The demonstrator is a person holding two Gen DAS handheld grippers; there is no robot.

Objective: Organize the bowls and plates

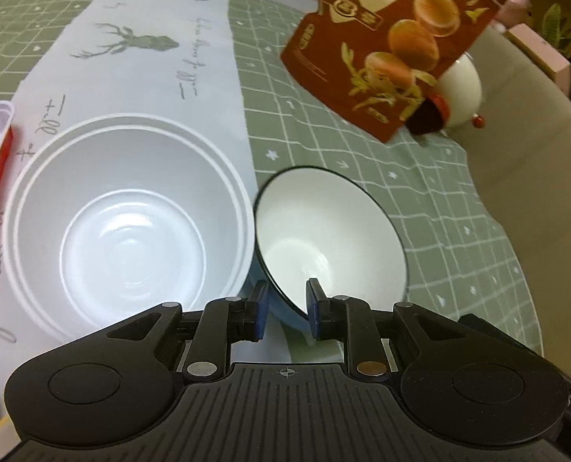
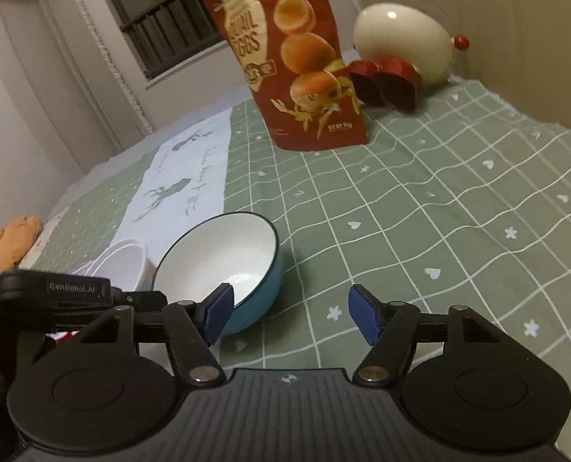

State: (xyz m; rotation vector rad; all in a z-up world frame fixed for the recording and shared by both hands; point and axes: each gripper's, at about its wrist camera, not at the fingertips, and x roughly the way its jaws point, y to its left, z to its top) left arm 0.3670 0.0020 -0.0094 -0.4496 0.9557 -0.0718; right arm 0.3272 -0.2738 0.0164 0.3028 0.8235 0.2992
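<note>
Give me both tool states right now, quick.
Left tool: shut on the blue bowl, pinching its rim, bowl tilted.
Right tool: open, holding nothing.

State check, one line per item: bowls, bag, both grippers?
blue bowl: tilted, rim pinched by left gripper, empty
white plastic bowl: upright, empty, touching the blue bowl
quail eggs bag: standing upright
right gripper: open, holding nothing
</note>
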